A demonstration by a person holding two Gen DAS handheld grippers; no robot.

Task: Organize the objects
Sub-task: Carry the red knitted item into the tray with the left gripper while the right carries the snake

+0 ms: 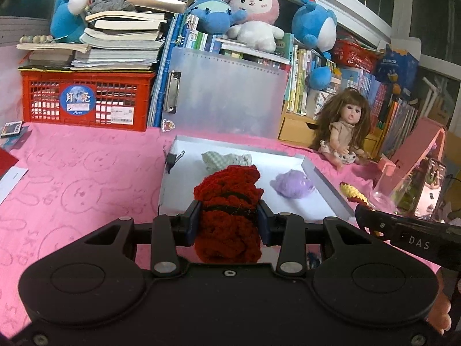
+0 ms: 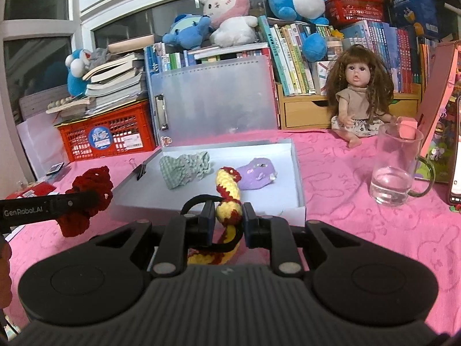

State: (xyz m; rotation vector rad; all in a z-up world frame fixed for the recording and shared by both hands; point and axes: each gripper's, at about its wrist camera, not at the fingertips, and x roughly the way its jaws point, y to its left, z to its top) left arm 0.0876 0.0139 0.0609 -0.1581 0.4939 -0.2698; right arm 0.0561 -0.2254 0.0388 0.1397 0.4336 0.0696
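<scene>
My left gripper (image 1: pixel 229 220) is shut on a red crocheted scrunchie (image 1: pixel 227 196), held above the near edge of an open grey-white box (image 1: pixel 325 184). My right gripper (image 2: pixel 229 219) is shut on a yellow-and-red crocheted scrunchie (image 2: pixel 229 190), held in front of the same box (image 2: pixel 298 170). Inside the box lie a green checked scrunchie (image 1: pixel 226 158) (image 2: pixel 184 167) and a purple scrunchie (image 1: pixel 292 183) (image 2: pixel 256 173). The red scrunchie also shows at the left of the right wrist view (image 2: pixel 89 190); the yellow one shows at the right of the left wrist view (image 1: pixel 353 191).
A pink cloth (image 1: pixel 80 178) covers the table. A glass mug (image 2: pixel 397 167) with water stands right of the box, a doll (image 2: pixel 358 95) behind it. A red crate (image 1: pixel 83 101) with books, a clear folder (image 1: pixel 224 95), bookshelves and plush toys line the back. A binder clip (image 1: pixel 173 158) sits on the box's left rim.
</scene>
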